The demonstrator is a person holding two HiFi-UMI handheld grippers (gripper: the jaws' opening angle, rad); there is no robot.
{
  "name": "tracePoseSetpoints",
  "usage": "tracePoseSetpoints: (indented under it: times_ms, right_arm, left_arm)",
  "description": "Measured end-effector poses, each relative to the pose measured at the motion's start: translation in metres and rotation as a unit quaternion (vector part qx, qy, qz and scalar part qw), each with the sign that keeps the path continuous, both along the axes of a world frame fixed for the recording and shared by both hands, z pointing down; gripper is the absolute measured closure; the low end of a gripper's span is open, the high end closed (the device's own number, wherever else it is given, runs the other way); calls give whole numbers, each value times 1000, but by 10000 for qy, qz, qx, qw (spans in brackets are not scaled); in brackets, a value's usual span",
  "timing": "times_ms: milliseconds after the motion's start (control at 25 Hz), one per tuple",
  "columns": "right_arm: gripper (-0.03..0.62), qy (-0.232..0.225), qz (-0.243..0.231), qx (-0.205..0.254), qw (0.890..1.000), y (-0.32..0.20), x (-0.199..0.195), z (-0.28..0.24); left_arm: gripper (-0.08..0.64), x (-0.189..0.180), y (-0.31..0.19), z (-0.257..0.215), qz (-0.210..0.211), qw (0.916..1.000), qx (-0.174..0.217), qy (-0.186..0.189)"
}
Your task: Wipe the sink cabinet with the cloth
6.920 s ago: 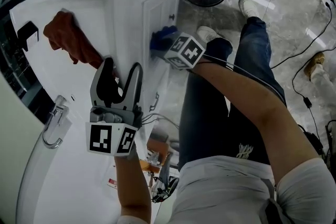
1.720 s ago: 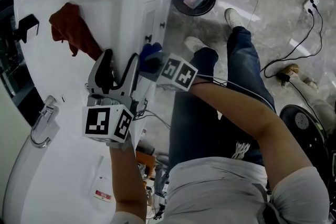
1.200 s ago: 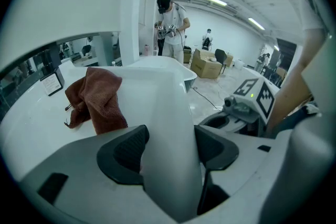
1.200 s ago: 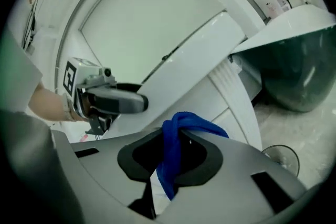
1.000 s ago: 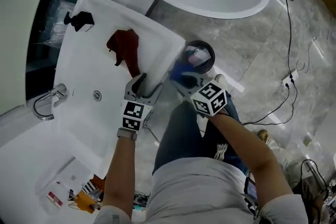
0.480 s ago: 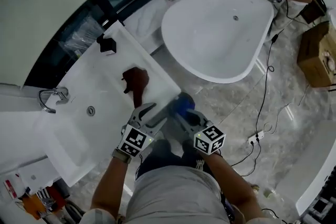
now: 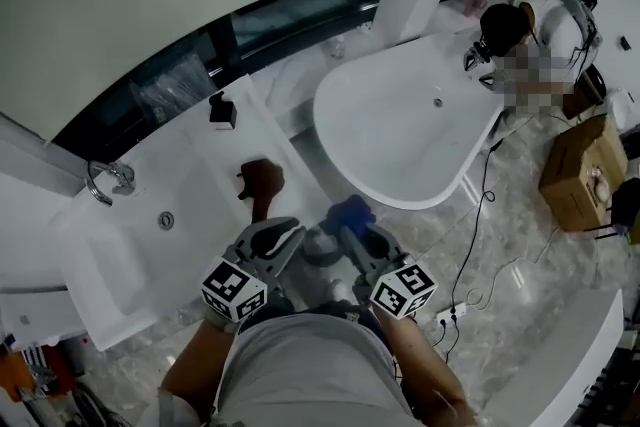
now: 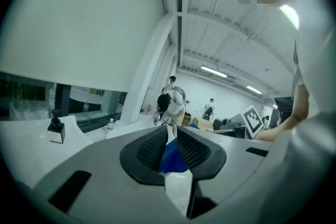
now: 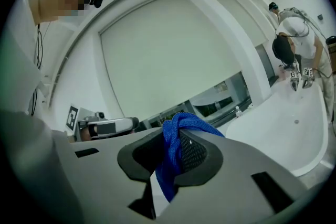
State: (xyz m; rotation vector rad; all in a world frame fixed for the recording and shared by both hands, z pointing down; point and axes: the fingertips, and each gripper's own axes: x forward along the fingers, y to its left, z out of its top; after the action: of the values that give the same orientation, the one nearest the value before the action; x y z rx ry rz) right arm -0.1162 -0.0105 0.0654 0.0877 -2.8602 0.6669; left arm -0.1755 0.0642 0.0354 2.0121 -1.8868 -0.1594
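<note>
I hold both grippers up in front of the chest, away from the white sink cabinet point(image 7: 110, 255) at lower left. My right gripper point(image 7: 345, 231) point(image 9: 172, 135) is shut on the bunched blue cloth point(image 7: 350, 212) point(image 9: 184, 120), which hangs down between its pads. My left gripper point(image 7: 290, 237) point(image 8: 169, 139) has just been closing, and only a narrow gap is left between its jaws. A blue patch point(image 8: 170, 157) shows in that gap; whether the pads press on it I cannot tell. The left gripper also appears in the right gripper view point(image 9: 105, 126), close beside the right jaws.
A red cloth point(image 7: 262, 183) lies on the cabinet top beside the basin, with a faucet point(image 7: 108, 177) and a black dispenser point(image 7: 222, 110) further back. A white bathtub point(image 7: 400, 130) stands ahead; a person point(image 7: 515, 25) bends over its far end. A cardboard box point(image 7: 578, 170) sits at right.
Both grippers have risen from the cabinet front up to the chest. The left jaws stood wide earlier and are nearly together now. The blue cloth stays in the right gripper.
</note>
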Motion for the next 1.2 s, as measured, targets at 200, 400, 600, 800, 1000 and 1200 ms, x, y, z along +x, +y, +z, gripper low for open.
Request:
tracePoseSetpoints:
  times_ms: [200,400,600,800,1000,1200]
  right_arm:
    - [530,-261,28,289,9992,-2,1,-38]
    - [530,-413,-38,771,9962,0,-5,-64]
    - [531,-665,-31,918,9936,1,-8,-89]
    - [531,-833,-85,1001,9914,3,-7,-103]
    - [531,-819,-87,945,9921,9,-1,-100]
    - [531,-731,-240,972,9923,21,4,-96]
  left_arm:
    - [488,-6,9,-40,-237,9986,453,-154]
    - [491,-15,17,-56,-425,9969,546,-382]
    - [499,-19,21,-64,-566,9955,643,-418]
    - [502,-14,22,-69,-598,9952,670,-398]
    - [519,-12,30,-70,-695,9946,670,-385]
    - [525,-12,42,-68,-838,9939,686,-218]
